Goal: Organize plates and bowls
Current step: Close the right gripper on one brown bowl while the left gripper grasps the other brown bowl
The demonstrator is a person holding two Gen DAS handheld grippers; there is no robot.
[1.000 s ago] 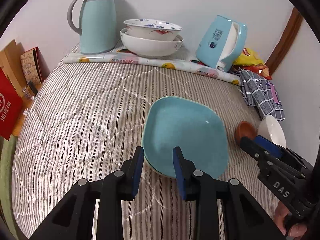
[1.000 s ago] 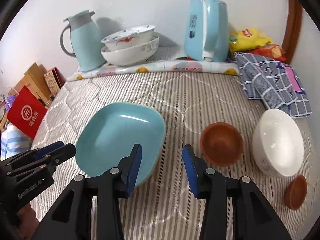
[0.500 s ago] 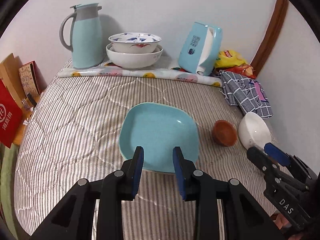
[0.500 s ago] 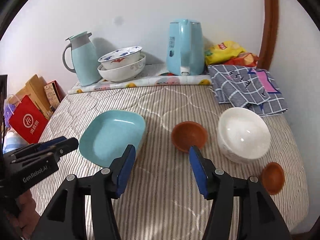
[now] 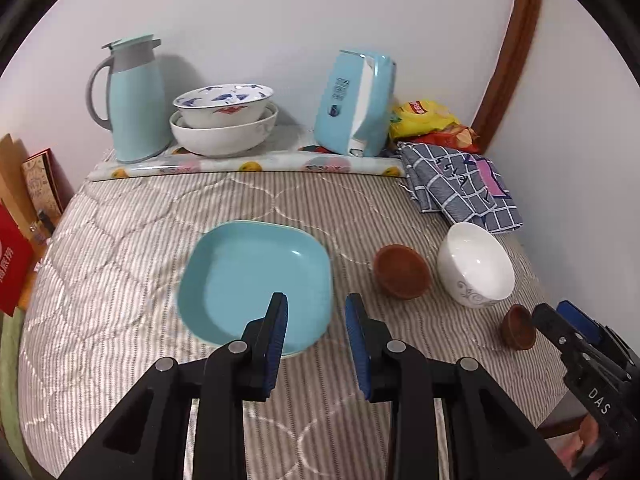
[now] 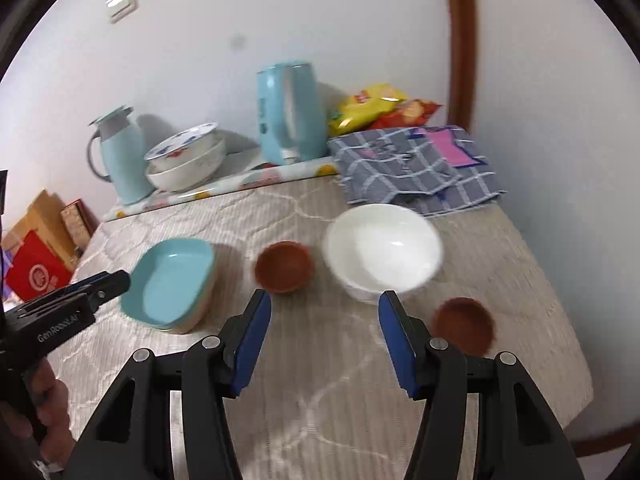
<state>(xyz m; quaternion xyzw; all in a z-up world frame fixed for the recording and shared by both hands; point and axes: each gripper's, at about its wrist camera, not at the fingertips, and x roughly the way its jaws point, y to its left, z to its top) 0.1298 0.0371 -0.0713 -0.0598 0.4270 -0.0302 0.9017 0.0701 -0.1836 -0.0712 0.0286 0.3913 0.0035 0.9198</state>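
Observation:
A blue square plate (image 5: pixel 256 280) lies mid-table on the striped quilt, with a second plate's pale rim showing under it (image 6: pixel 188 320). To its right sit a brown bowl (image 5: pixel 402 270), a white bowl (image 5: pixel 476 264) and a smaller brown bowl (image 5: pixel 518 326). My left gripper (image 5: pixel 316 320) hovers over the plate's near edge, open by a narrow gap and holding nothing. My right gripper (image 6: pixel 324 320) is open wider and empty, above the quilt in front of the brown bowl (image 6: pixel 284 266) and the white bowl (image 6: pixel 382 248). Two stacked patterned bowls (image 5: pixel 224 120) stand at the back.
Along the back wall stand a pale blue jug (image 5: pixel 132 100), a blue kettle (image 5: pixel 354 104), snack bags (image 5: pixel 428 118) and a checked cloth (image 5: pixel 460 180). A red bag (image 5: pixel 12 268) and boxes lie off the left edge. The table's right edge runs just past the small brown bowl (image 6: pixel 462 324).
Both grippers have drawn back and risen from the blue plate, so more of the table shows. The right gripper's jaws have widened. The left gripper's gap is unchanged.

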